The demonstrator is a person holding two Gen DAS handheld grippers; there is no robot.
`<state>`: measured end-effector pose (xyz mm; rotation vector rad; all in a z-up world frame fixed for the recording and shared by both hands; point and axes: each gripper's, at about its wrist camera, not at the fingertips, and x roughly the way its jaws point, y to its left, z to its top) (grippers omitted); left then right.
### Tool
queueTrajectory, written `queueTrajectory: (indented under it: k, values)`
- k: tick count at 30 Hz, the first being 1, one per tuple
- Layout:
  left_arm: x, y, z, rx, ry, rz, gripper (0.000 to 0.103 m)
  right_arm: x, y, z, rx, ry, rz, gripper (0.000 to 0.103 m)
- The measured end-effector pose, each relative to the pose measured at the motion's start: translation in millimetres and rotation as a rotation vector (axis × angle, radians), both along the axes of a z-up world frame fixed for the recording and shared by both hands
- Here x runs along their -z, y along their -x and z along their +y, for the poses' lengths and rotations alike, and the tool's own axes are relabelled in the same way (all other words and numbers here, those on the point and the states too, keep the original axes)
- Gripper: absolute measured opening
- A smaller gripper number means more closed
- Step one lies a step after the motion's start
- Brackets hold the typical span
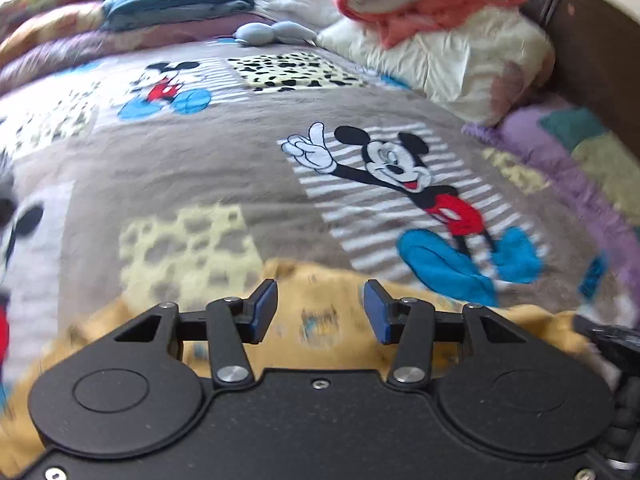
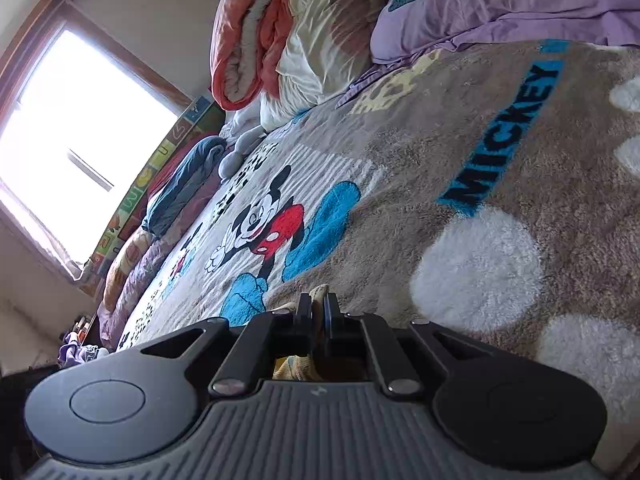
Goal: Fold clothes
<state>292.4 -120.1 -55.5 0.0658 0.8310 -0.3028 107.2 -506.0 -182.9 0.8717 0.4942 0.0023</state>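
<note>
A mustard-yellow printed garment (image 1: pixel 320 320) lies on the Mickey Mouse blanket (image 1: pixel 208 168) at the near edge of the left wrist view. My left gripper (image 1: pixel 320 308) hovers over it, open, with the blue pads (image 1: pixel 264 304) wide apart and nothing between them. In the right wrist view, which is rolled sideways, my right gripper (image 2: pixel 318 312) is shut on a fold of the same yellow garment (image 2: pixel 320 293); cloth pokes out past the tips and shows again behind them. The right gripper's black body shows at the left wrist view's right edge.
The plush blanket (image 2: pixel 500 220) covers the bed. Rolled coral and cream quilts (image 1: pixel 420 4) and a purple quilt (image 2: pixel 500 4) are piled at the headboard side. A folded dark blue garment (image 1: pixel 180 0) and a grey soft toy (image 1: pixel 268 32) lie at the far edge. A bright window (image 2: pixel 68 140) lies beyond.
</note>
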Motion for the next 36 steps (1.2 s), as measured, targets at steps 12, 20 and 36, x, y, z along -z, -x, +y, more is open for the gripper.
queueTrajectory:
  k: [12, 20, 36]
  values:
    - [71, 0, -39, 0.131, -0.089, 0.140, 0.020, 0, 0, -3, -0.017, -0.048, -0.037, 0.008]
    - [58, 8, -34, 0.136, -0.072, 0.118, 0.020, 3, -3, -2, -0.026, -0.068, -0.029, 0.008]
    - [48, -45, -17, -0.029, 0.145, 0.119, 0.005, 3, -4, 0, -0.047, -0.077, -0.043, 0.008]
